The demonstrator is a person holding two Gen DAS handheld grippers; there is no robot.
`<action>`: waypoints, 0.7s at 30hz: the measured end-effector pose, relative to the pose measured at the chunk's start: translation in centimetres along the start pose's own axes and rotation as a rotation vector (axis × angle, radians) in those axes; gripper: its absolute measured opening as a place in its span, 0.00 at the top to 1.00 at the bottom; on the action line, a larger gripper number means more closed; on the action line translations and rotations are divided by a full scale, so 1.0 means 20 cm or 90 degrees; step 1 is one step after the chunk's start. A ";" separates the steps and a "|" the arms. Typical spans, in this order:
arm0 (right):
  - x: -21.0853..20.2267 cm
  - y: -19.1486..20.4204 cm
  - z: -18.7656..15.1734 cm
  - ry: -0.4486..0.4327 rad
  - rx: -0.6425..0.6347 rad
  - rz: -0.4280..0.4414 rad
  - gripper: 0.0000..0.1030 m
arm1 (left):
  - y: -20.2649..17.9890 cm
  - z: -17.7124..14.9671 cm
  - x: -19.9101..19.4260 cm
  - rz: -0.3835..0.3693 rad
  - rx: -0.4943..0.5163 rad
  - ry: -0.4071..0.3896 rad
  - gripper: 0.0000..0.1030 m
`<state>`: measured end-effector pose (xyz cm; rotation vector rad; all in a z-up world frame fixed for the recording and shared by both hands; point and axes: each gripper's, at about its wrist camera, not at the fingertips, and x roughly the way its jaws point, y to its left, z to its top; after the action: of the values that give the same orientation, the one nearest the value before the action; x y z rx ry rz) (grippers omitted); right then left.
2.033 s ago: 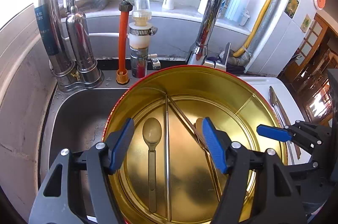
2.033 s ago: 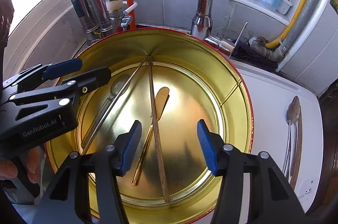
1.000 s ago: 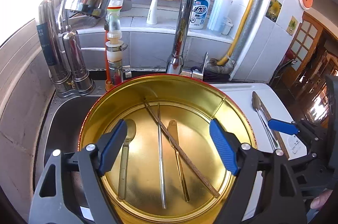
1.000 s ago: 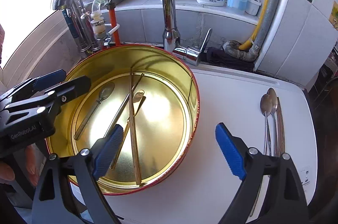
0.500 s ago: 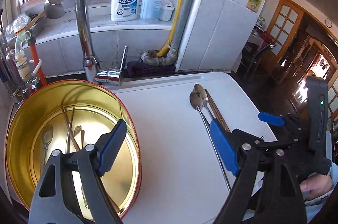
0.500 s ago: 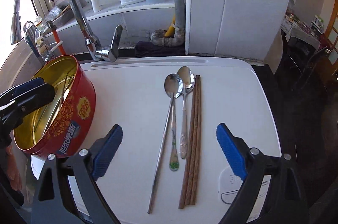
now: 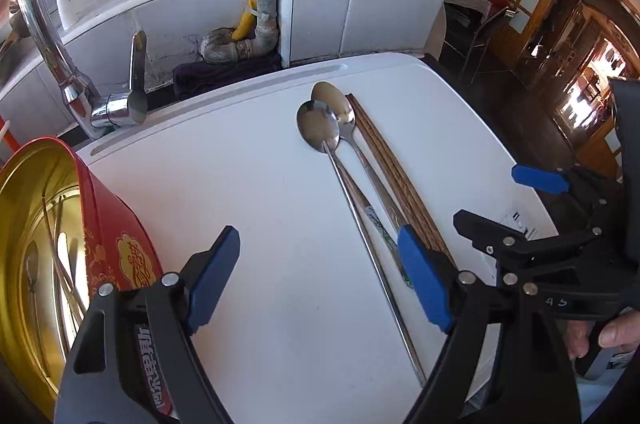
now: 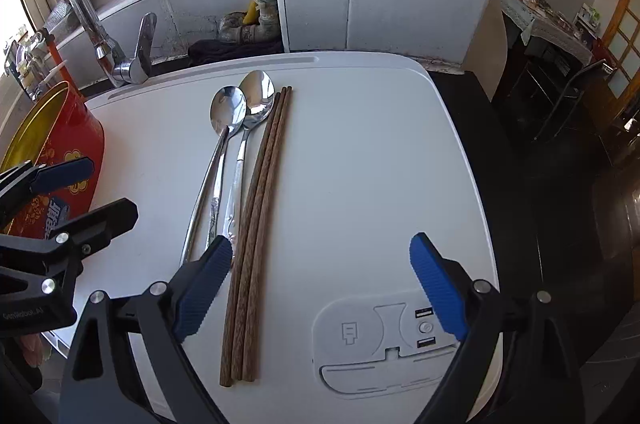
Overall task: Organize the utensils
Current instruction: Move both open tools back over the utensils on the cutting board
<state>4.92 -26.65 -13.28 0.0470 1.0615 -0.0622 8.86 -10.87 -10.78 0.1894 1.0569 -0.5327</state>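
White top (image 8: pixel 360 152); both claws gape empty (spoon handles (image 8: pixel 216 208) partly hidden).

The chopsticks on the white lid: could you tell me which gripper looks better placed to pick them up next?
Probably the right gripper. Its open jaws already frame the near ends of the chopsticks, which lie just inside its left pad. The left gripper, also open, mainly frames bare white lid, nearer the spoons.
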 end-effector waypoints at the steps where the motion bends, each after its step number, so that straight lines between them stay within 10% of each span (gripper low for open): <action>1: 0.01 0.00 0.00 0.003 -0.004 -0.005 0.11 | -0.01 0.00 0.03 0.004 0.004 0.011 0.23; 21: 0.18 -0.01 0.04 0.039 -0.047 -0.009 0.11 | 0.03 0.05 0.26 -0.039 0.040 0.096 0.23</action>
<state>7.30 -26.99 -16.07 -0.0253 1.1248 -0.0355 11.98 -12.49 -14.80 0.2567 1.1962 -0.6144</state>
